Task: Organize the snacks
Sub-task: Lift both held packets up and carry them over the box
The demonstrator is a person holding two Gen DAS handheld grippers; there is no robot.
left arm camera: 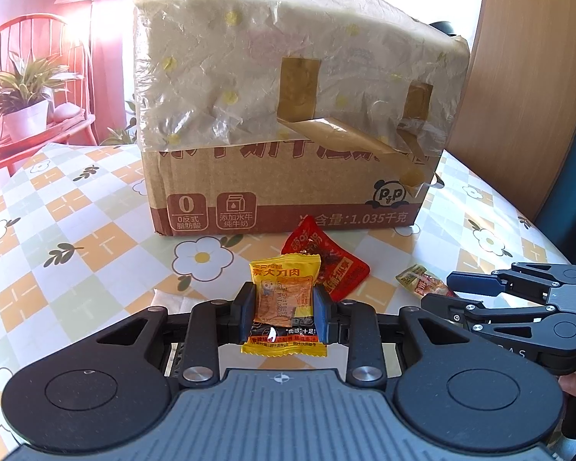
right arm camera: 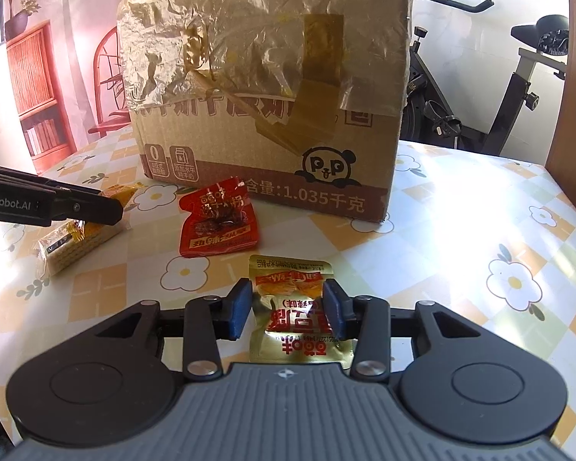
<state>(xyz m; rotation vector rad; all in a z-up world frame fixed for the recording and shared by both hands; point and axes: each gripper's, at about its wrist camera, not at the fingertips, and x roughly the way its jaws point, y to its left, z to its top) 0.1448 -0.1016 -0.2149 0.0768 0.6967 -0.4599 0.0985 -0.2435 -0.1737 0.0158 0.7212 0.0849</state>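
On the counter (right arm camera: 460,238), left hand-held gripper (left arm camera: 284,309) clamps the yellow packet (left arm camera: 284,299); right hand-held gripper (right arm camera: 290,309) clamps the gold packet (right arm camera: 295,307). Risk: slick foil may slip from either grip.

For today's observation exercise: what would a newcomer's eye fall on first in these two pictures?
The big cardboard box, its top wrapped in crinkled plastic and brown tape, fills the back of the flowered tablecloth. In front of it lies a red snack packet. Each gripper pinches a snack: the left gripper a yellow packet, the right gripper a gold packet.
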